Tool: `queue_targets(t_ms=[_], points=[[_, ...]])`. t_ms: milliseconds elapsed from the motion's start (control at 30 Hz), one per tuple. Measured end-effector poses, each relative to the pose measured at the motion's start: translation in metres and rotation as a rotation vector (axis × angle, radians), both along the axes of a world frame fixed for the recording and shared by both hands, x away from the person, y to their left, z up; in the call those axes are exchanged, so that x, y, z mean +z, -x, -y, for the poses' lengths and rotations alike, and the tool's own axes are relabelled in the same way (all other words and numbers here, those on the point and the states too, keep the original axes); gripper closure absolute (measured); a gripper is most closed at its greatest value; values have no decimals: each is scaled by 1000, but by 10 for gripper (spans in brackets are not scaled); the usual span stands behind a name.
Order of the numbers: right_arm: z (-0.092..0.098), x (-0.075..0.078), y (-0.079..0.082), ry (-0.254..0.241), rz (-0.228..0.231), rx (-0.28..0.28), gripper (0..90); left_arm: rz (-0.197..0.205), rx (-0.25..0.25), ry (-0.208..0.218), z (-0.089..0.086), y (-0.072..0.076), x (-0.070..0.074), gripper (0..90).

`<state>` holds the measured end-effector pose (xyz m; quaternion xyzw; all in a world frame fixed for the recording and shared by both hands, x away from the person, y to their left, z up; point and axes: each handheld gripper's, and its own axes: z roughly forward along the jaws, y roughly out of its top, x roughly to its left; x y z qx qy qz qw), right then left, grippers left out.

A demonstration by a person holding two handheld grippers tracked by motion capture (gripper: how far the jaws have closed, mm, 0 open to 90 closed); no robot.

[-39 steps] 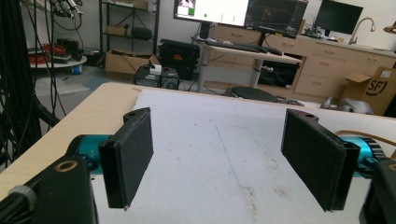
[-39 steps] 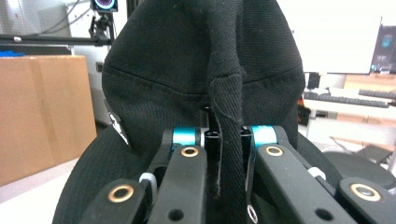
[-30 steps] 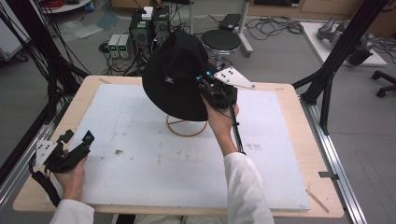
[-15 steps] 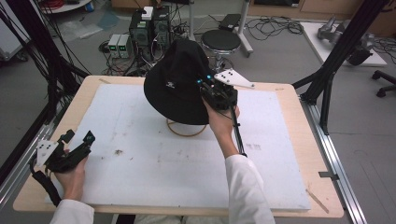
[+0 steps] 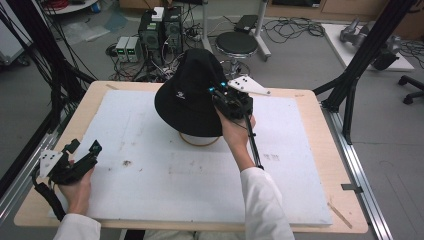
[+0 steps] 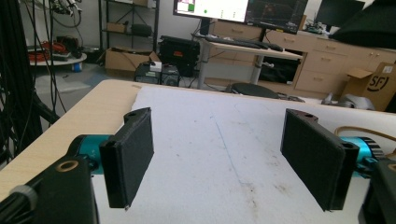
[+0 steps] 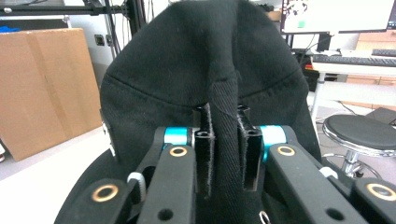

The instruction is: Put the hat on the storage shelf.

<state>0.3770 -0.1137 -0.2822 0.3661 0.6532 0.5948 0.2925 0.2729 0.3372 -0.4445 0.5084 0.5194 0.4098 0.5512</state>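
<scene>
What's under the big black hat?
Under the black hat a thin tan ring peeks out on the white mat. The hat covers whatever stands on it. The right gripper pinches a fold of the hat.

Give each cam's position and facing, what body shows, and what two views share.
High view: above the near table edge, looking forward and down; both forearms, left hand-held gripper, right hand-held gripper.
Left gripper view: low, looking across the table at desks; its jaws wide apart.
Right gripper view: at the hat; its jaws have just been opening, a fold between them.
High and right gripper views share the hat.
</scene>
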Motion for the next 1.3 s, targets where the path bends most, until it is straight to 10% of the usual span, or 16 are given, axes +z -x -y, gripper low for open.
queue_targets(t_ms=[500, 833, 1300], points=[[9, 4, 1, -24, 29, 2, 560, -1, -2, -5, 1, 0, 0, 256], [15, 6, 2, -28, 39, -82, 152, -3, 0, -5, 0, 0, 0, 255], [38, 10, 15, -63, 70, -95, 107, -2, -2, -3, 1, 1, 1, 255]])
